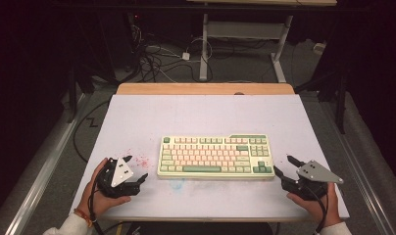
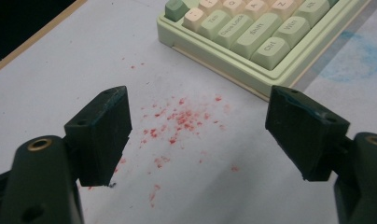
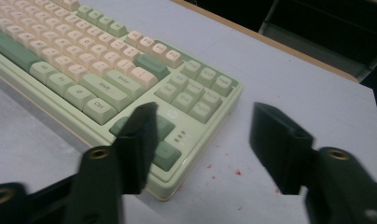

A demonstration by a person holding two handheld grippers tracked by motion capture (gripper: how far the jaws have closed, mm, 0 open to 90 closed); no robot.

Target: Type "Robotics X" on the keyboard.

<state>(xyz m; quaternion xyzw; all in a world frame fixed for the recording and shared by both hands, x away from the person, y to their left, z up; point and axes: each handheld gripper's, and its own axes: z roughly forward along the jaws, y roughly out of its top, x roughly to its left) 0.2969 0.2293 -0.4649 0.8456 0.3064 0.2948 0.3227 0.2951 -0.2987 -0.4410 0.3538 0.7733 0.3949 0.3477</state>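
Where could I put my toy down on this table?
The widest bare patch lies between the pale green and cream keyboard and the wooden far edge of the white table. The front is crowded: left tool, right tool, and red specks beside the keyboard.

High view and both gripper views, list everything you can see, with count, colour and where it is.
keyboard: one, pale green case with cream and green keys, middle of the table near the person.
table: one, white top with a wooden far edge.
red specks: a scatter, red, on the table left of the keyboard.
blue smudge: one, faint blue, on the table in front of the keyboard.
cables: several, dark and white, on the floor beyond the table.
left hand-held gripper: one, black, left of the keyboard, jaws open, nothing between them.
right hand-held gripper: one, black, at the keyboard's right end, jaws open.
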